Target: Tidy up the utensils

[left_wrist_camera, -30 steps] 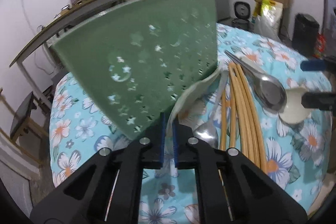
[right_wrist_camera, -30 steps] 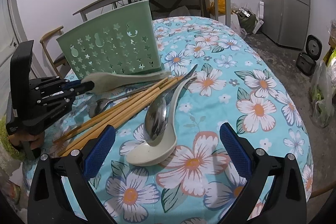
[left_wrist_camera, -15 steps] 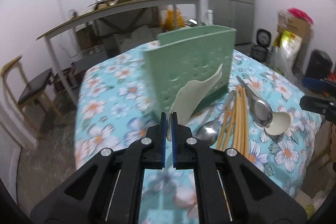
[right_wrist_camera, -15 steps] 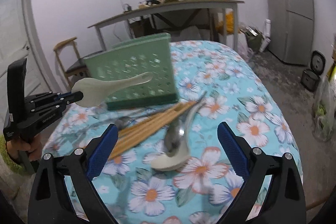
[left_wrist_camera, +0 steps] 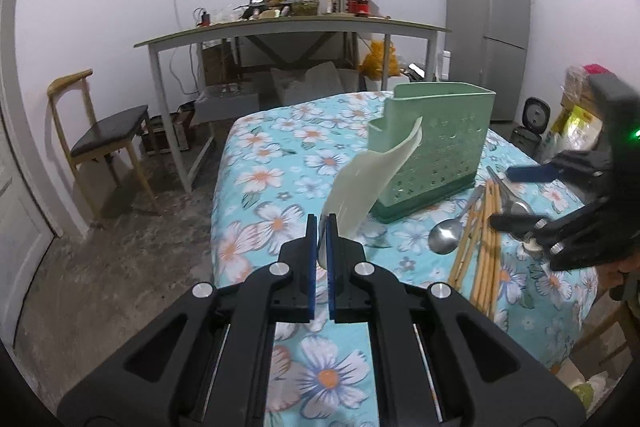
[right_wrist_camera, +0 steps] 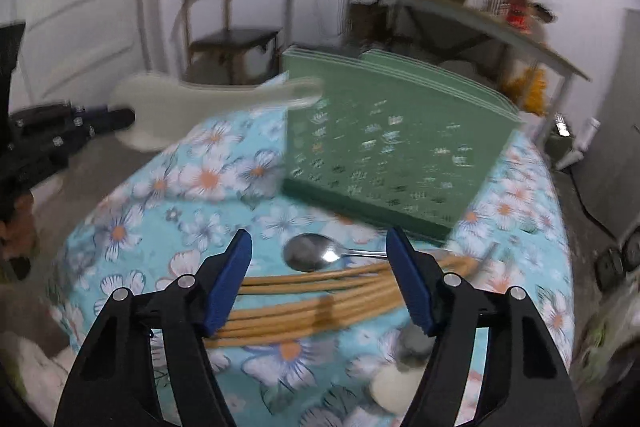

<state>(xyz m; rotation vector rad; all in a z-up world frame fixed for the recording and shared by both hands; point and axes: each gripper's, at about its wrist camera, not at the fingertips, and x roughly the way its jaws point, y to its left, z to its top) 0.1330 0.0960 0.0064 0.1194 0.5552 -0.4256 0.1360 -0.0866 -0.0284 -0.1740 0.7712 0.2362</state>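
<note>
Cream-white ceramic soup spoon [left_wrist_camera: 370,183] – broad, glossy, curved – is up in the air, pinched at the bowl end by the left gripper [left_wrist_camera: 321,227], whose blue pads are clamped tight on it. The handle tip points toward the pale green perforated plastic utensil caddy [left_wrist_camera: 436,155], which stands upright on the table with the turquoise floral cloth [left_wrist_camera: 272,171]; in the left wrist view the tip overlaps the caddy's near top corner, contact unclear. The right wrist view is blurred, spoon [right_wrist_camera: 200,103] seen just left of the caddy [right_wrist_camera: 400,143].

Right of the caddy on the cloth: a shiny metal tablespoon [left_wrist_camera: 446,237], bowl toward the camera, beside a bundle of tan wooden chopsticks [left_wrist_camera: 482,247] lying roughly parallel. A second metal spoon [left_wrist_camera: 516,205] lies beyond, partly hidden by the right gripper.

Right gripper [right_wrist_camera: 320,277] hovers over the chopsticks [right_wrist_camera: 320,301] and tablespoon [right_wrist_camera: 310,257] – jaws closing, pads apart and touching nothing. Another white spoon bowl [right_wrist_camera: 390,387] sits low in that view, blurred.
</note>
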